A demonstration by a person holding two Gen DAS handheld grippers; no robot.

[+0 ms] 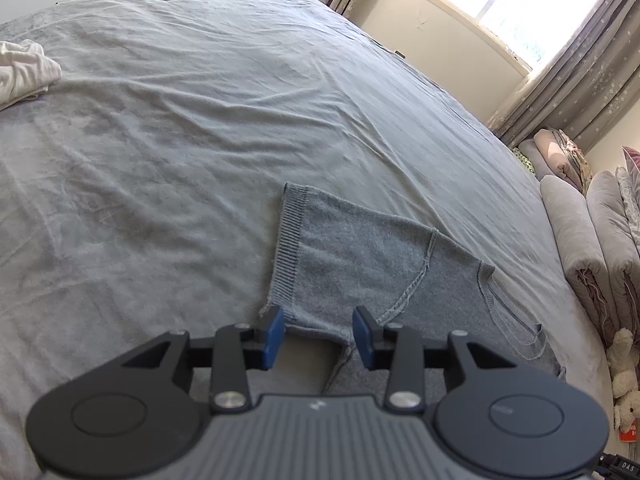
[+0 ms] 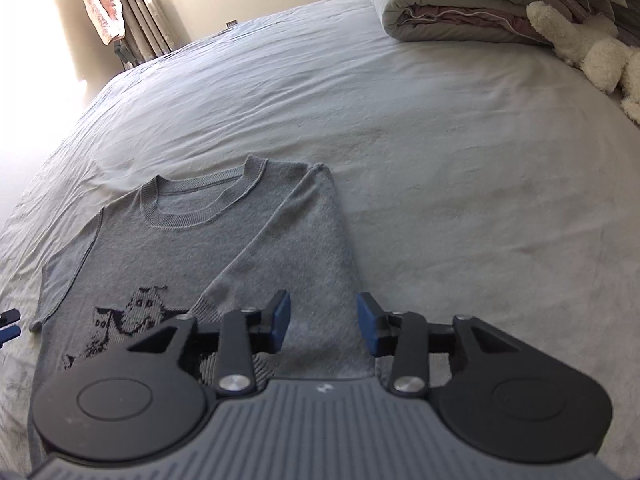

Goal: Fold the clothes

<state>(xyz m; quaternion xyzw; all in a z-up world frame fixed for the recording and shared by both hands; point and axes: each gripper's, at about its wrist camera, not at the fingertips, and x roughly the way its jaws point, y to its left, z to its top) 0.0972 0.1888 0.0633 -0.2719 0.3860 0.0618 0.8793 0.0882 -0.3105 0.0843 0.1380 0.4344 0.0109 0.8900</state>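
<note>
A grey knit sweater (image 2: 168,248) with a dark pattern on its chest lies flat on the bed sheet (image 2: 440,140), neckline away from me. One long sleeve (image 2: 276,232) is folded diagonally over the body. My right gripper (image 2: 323,322) hovers open over the sweater's right side, blue pads apart, with nothing pinched. In the left wrist view the other sleeve (image 1: 360,256), ribbed cuff to the left, spreads out on the sheet. My left gripper (image 1: 319,336) stands open at that sleeve's near edge, pads clear of the cloth. Its fingertips (image 2: 9,322) also peek in at the right wrist view's left edge.
A crumpled white garment (image 1: 24,72) lies at the far left of the bed. Folded quilts (image 2: 460,8) and a cream plush toy (image 2: 592,48) sit along the bed's right side. Curtains (image 1: 580,80) and a bright window lie beyond the bed.
</note>
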